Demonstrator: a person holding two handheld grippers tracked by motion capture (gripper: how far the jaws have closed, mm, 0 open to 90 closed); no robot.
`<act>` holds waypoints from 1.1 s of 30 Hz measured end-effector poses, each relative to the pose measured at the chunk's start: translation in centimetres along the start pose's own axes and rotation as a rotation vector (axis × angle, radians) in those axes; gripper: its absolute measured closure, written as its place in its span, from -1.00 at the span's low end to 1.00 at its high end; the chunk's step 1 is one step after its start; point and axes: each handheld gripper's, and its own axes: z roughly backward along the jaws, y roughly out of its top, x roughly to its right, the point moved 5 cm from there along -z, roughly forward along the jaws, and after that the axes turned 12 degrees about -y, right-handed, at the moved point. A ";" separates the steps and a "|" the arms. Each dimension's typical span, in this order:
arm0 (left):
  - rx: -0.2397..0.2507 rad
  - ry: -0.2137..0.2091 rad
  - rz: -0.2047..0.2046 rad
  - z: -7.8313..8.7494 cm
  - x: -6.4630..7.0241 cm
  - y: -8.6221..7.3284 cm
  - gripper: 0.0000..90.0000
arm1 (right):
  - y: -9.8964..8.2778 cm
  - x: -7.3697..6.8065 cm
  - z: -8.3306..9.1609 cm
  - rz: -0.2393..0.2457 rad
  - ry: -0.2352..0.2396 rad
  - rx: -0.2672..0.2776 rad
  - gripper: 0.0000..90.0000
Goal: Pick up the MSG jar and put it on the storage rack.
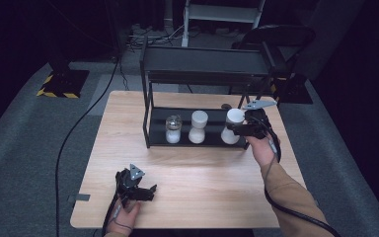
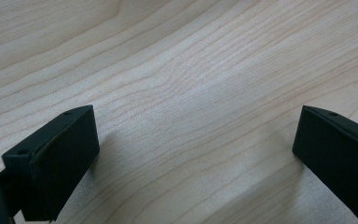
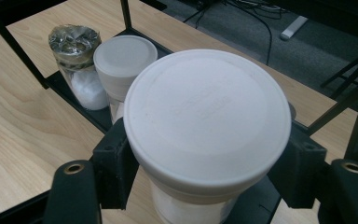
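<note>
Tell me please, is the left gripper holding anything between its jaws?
No, the left gripper has its jaws wide apart over the bare wooden table.

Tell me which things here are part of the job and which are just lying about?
In use: right gripper, shut on the white-lidded jar; black shelf.
Lying about: middle white jar, foil-topped jar, left gripper open over the table.

The table (image 1: 197,192) was pale wood with a fine wavy grain and a smooth, matt finish; the rack (image 1: 147,111) on it looked like thin black-painted metal, faintly satin. The white container (image 3: 207,126) looked like matt plastic with a smooth, slightly chalky lid bearing faint embossing, as did the white jar (image 3: 121,65), while the clear jar (image 3: 77,70) looked like glossy glass or plastic topped with crinkled, shiny film. The jaws gripping the white container were matt black plastic, and the floor (image 1: 24,148) looked like rough grey carpet.
</note>
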 end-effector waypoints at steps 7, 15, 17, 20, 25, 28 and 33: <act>0.000 0.000 0.000 0.0 0.0 0.0 -1.00 | 0.2 -0.3 -1.5 0.001 -0.002 -0.019 -0.25; 0.000 0.000 0.000 0.0 0.0 0.0 -1.00 | 0.3 -0.7 -3.3 0.001 -0.002 -0.039 -0.25; 0.000 0.000 0.000 0.0 0.0 0.0 -1.00 | 0.3 -0.7 -3.7 -0.003 -0.002 -0.044 -0.25; 0.000 0.000 0.000 0.0 0.0 0.0 -1.00 | 0.2 -0.8 -4.3 -0.008 -0.002 -0.052 -0.25; 0.000 0.000 0.000 0.0 0.0 0.0 -1.00 | 0.2 -1.1 -5.4 -0.011 -0.008 -0.072 -0.25; 0.000 0.000 0.000 0.0 0.0 0.0 -1.00 | 0.2 -1.2 -6.1 -0.013 -0.014 -0.082 -0.25; 0.001 0.000 -0.001 0.0 0.0 0.0 -1.00 | 0.2 -1.2 -7.0 -0.014 -0.023 -0.100 -0.25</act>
